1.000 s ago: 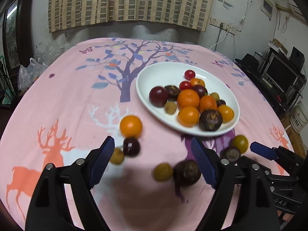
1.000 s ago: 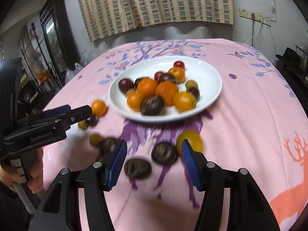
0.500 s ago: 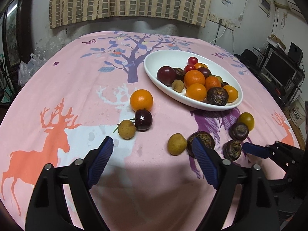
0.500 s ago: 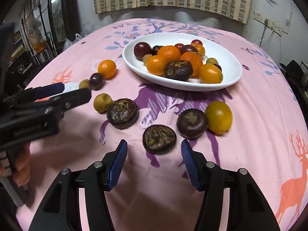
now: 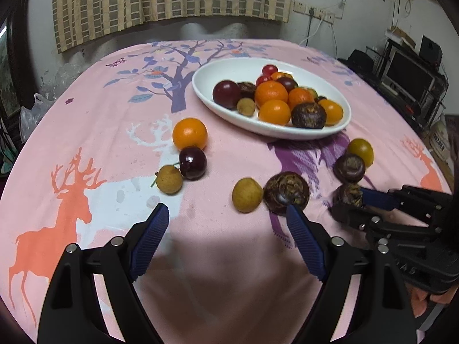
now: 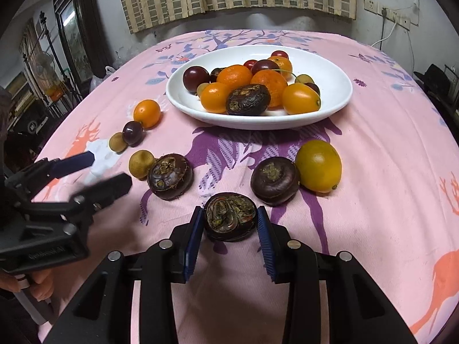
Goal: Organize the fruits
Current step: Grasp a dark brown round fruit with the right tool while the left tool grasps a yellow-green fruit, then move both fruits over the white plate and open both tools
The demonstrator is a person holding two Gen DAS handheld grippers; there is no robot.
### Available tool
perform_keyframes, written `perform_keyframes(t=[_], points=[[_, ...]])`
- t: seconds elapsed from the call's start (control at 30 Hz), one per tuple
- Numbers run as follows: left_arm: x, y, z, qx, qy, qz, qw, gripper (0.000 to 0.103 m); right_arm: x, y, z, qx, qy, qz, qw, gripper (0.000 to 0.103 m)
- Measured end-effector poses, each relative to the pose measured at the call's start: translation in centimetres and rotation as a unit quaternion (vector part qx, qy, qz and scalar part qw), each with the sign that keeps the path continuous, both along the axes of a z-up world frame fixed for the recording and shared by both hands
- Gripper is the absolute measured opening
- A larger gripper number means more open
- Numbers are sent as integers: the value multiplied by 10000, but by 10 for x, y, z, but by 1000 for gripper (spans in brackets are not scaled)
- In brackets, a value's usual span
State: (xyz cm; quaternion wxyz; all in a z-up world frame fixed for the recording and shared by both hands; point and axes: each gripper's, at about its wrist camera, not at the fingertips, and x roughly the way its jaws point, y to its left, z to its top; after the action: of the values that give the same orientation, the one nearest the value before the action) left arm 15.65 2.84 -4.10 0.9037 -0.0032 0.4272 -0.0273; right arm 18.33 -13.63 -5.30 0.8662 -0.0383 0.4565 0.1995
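Observation:
A white oval plate point(image 6: 330, 109) holds oranges, dark plums, cherries and a water chestnut. On the pink cloth my right gripper point(image 6: 229, 220) has its jaws closing around a dark water chestnut point(image 6: 230, 216), and both blue pads touch its sides. Two more chestnuts point(image 6: 170, 176) point(image 6: 274, 180) and a yellow fruit point(image 6: 318, 165) lie just beyond. My left gripper point(image 5: 226, 223) is open and empty, low over the cloth. Ahead of it lie a longan point(image 5: 247, 195) and a chestnut point(image 5: 286, 193). Further left are an orange point(image 5: 190, 134), a dark cherry point(image 5: 192, 162) and another longan point(image 5: 169, 179).
The round table wears a pink cloth point(image 5: 100, 132) printed with deer and trees. A curtain and wall stand behind it. Shelves with a monitor point(image 5: 410, 74) are off its right edge, and plastic bags point(image 5: 37, 106) off its left. A hand point(image 6: 17, 283) holds the left gripper's handle.
The right jaws have narrowed from wide apart onto the nearest water chestnut. Both grippers have sunk closer to the cloth, and the left has stayed open.

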Motion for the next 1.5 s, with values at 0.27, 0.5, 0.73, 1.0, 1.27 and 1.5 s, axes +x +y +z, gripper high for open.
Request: perform_keyframes(t=[0.27,0.5,0.73,1.0,1.27,1.5], points=[[9,-5,-17,75,181,-132,9997,57,-4,-1,5,146,34,106,9998,38],[26,-8,-18,-91,129,-43,9999,45,-6,-1,8,195,13,196,9996,38],[28,-9,-17,-207,101,-55,9997,25,-5,-5,9,213,24,122,9997,39],[15,-10,11,-185,-99,-161,9996,25,-6,-18,29,518,-326,-103,9981,38],[58,-21,45,45,-343,-206,9992,25,19,-26,64,619,-772,-213,9949,38],[108,-23,42,3,-271,27,9996,24,79,-31,68,589,-825,-533,9934,38]])
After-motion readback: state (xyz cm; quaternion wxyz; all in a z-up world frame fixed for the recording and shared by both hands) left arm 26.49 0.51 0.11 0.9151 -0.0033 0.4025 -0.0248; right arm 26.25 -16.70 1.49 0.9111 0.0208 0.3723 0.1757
